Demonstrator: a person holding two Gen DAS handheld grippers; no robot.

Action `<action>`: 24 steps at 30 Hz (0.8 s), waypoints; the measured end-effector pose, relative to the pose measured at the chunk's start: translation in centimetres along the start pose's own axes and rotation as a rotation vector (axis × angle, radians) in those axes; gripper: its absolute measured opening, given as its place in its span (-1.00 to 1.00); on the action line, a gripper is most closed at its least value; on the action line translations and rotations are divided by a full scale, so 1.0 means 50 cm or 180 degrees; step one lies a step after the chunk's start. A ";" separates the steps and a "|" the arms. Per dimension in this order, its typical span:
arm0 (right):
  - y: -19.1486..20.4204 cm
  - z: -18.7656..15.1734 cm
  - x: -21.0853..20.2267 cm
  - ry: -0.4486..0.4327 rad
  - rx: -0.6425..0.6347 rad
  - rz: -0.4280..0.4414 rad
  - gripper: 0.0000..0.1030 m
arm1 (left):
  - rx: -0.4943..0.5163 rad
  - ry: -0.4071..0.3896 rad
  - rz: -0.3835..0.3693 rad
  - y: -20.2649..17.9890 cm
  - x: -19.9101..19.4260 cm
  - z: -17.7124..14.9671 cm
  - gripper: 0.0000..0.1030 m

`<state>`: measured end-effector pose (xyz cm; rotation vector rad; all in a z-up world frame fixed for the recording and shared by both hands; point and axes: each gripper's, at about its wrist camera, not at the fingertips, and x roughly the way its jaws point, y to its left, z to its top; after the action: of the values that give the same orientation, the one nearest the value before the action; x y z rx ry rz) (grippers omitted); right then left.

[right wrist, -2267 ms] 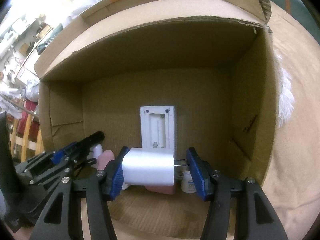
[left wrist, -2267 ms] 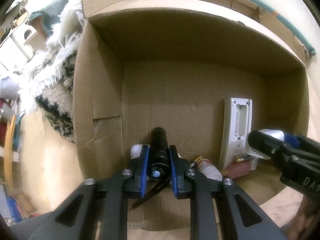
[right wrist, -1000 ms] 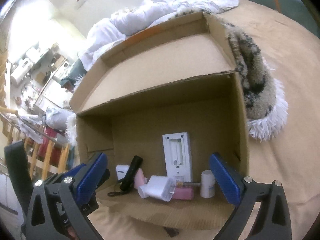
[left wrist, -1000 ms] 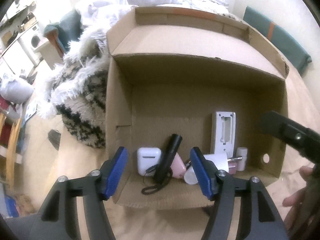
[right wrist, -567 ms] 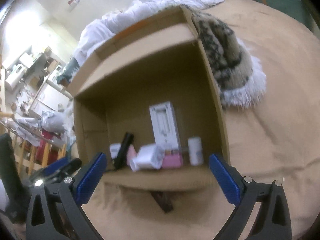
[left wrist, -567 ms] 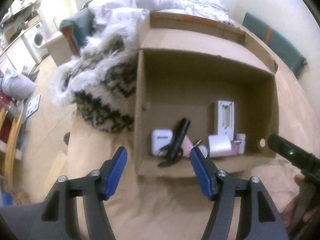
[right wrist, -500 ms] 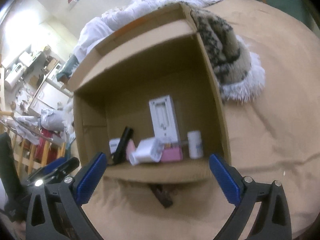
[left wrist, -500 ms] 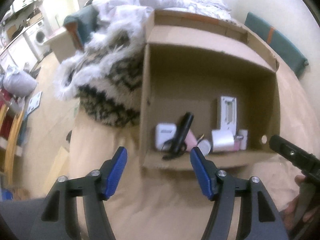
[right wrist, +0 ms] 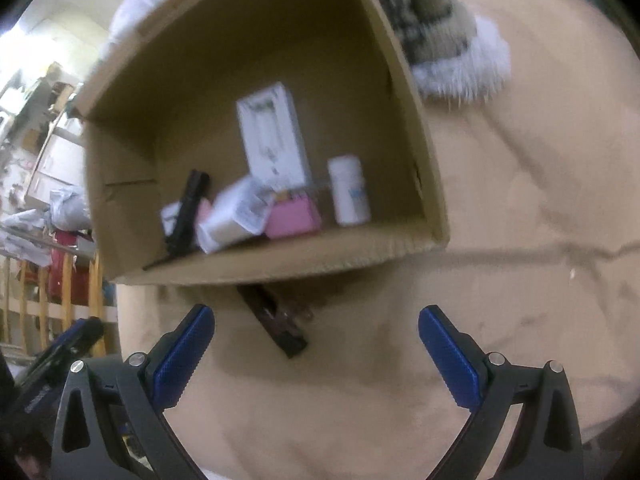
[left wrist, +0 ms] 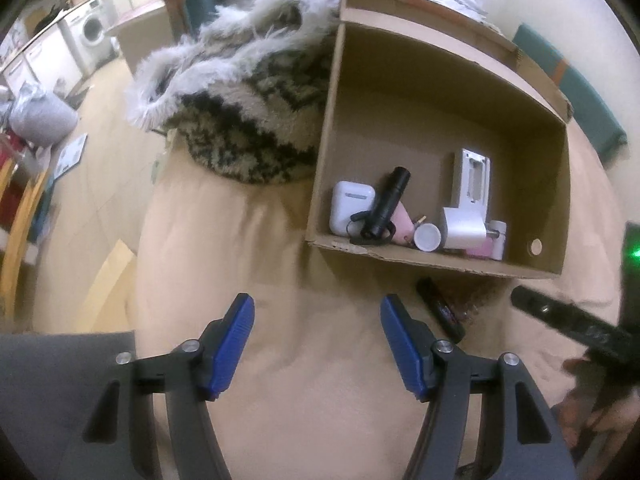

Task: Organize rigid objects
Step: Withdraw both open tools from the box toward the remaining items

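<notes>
An open cardboard box [left wrist: 436,80] lies on a tan bedcover. Along its near wall lie a white earbud case [left wrist: 351,207], a black flashlight [left wrist: 387,202], a white charger block [left wrist: 463,227], a white panel [left wrist: 472,179], a small white bottle [left wrist: 497,237] and a pink item [right wrist: 291,218]. A dark flat bar [left wrist: 440,309] lies on the cover in front of the box, also in the right wrist view [right wrist: 276,322]. My left gripper [left wrist: 316,344] is open and empty, back from the box. My right gripper [right wrist: 314,356] is open and empty, just short of the bar.
A shaggy black-and-white throw [left wrist: 244,100] lies against the box's left side and shows behind it in the right wrist view [right wrist: 448,52]. The bed's left edge drops to a wooden floor [left wrist: 88,216]. The right gripper's body [left wrist: 576,328] shows at the left view's right.
Both grippers let go inside the box, the left of the flashlight, the right of the white charger block. Both have opened and pulled back and up, so the dark bar now shows.
</notes>
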<state>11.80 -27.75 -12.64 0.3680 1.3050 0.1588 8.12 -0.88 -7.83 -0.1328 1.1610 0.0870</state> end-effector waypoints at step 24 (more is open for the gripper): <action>0.066 0.041 0.151 0.0627 -0.1302 -0.0603 1.00 | -0.0255 0.0220 -0.0097 0.016 0.020 0.009 0.21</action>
<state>16.05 -22.62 -17.91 -0.1230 1.4539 0.3013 8.82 -0.03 -8.60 -0.2256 1.2245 0.1027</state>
